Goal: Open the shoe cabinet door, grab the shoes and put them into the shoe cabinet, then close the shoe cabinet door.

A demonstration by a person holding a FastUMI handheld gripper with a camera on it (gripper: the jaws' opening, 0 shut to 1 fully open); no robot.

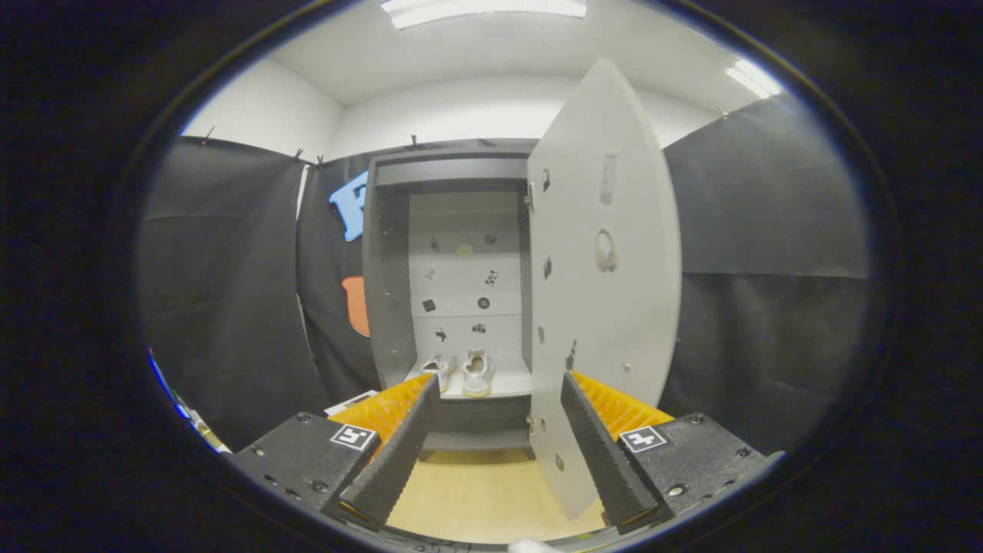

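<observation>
White shoes [459,372] sit as a pair on the cabinet's bottom shelf [507,386], near its front edge, so closing is the step left. The pale door [607,307] stands wide open, its lower edge just ahead of the gripper [499,390], whose fingers are spread apart and empty. Best to push the door's outer face steadily, away from the hinges.

The gripper [499,384] has two long fingers [395,453] with ribbed inner faces. Each rides on a black block [303,457] studded with screws, topped by a square black-and-white marker [353,436]. Ridged orange parts [384,411] sit behind them.
</observation>
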